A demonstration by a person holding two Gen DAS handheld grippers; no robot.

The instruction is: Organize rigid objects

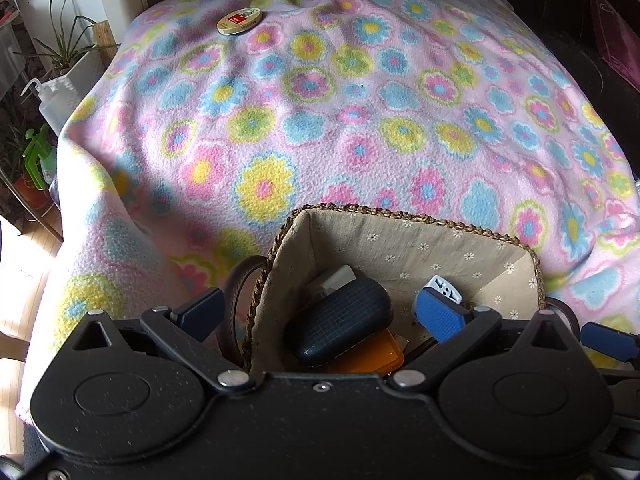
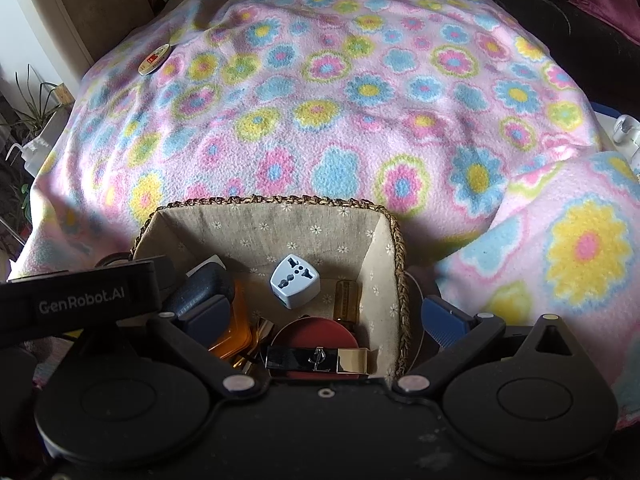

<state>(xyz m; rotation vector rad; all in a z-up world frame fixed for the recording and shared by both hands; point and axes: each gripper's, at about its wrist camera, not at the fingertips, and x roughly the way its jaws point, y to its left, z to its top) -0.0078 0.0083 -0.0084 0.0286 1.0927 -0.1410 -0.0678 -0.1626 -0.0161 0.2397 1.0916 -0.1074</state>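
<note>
woven basket (image 2: 394, 240) w/ daisy-print fabric liner, sits on pink floral fleece blanket (image 2: 360, 128), at 6 o'clock in both wrist views.

contents, right wrist view:
- pale blue travel adapter (image 2: 295, 281), centre, tilted
- dark navy grid-textured case (image 1: 344, 316), 9 o'clock side, lying over an orange translucent box (image 2: 236, 332)
- white item (image 1: 334, 278) behind the case, mostly hidden, type unclear
- red round lid or tin (image 2: 314, 330) at 6 o'clock, w/ a black-and-gold lipstick tube (image 2: 318, 360) across it
- small amber bottle (image 2: 346, 294) at 3 o'clock wall

outside basket: round tin w/ red label (image 1: 239, 21), alone on blanket, 11 o'clock, well apart from basket.

left gripper (image 1: 324, 312): jaws spread wide, straddling the basket's left wall, nothing between them.
right gripper (image 2: 326, 318): jaws spread wide, straddling the basket's right wall, holding nothing.

past blanket edge at 9 o'clock: potted plant (image 1: 64, 44), white squeeze bottle (image 1: 52, 100).
</note>
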